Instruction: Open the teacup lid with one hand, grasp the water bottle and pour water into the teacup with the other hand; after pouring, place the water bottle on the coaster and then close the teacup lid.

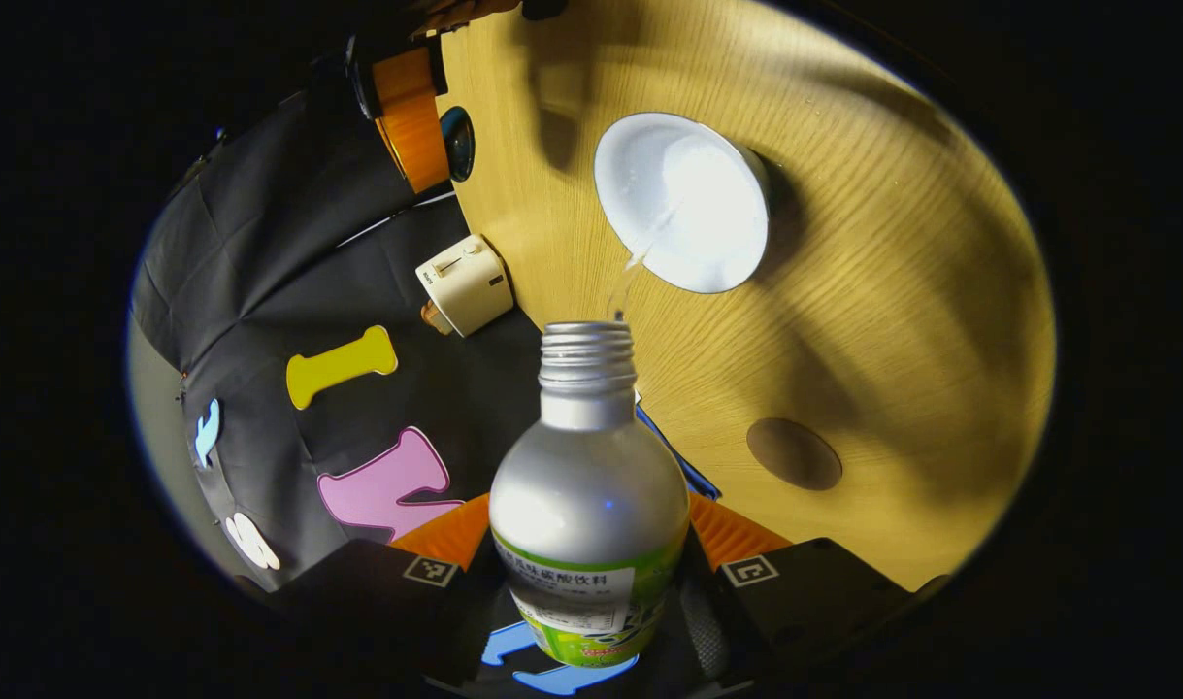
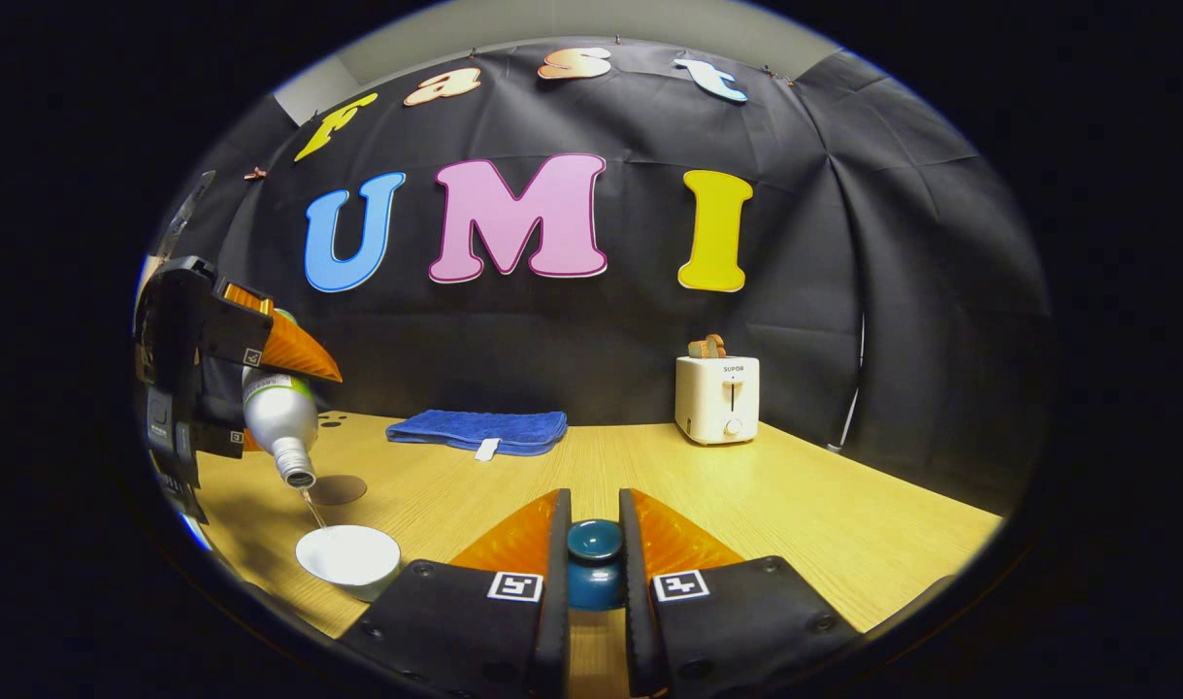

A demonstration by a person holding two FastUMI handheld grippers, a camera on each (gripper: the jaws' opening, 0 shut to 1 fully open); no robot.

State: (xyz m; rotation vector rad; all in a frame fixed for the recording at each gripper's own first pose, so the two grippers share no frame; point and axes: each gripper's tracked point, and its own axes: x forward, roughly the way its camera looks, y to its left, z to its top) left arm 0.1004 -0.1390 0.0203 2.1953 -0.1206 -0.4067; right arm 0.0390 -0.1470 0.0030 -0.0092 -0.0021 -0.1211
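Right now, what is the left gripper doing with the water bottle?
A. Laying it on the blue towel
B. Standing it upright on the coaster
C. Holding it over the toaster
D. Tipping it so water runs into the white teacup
D: the left gripper holds the water bottle tilted mouth-down, and a thin stream falls into the open white teacup; the coaster lies bare.

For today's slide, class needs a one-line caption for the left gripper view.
Left claw tips the water bottle, pouring a thin stream into the open white teacup.
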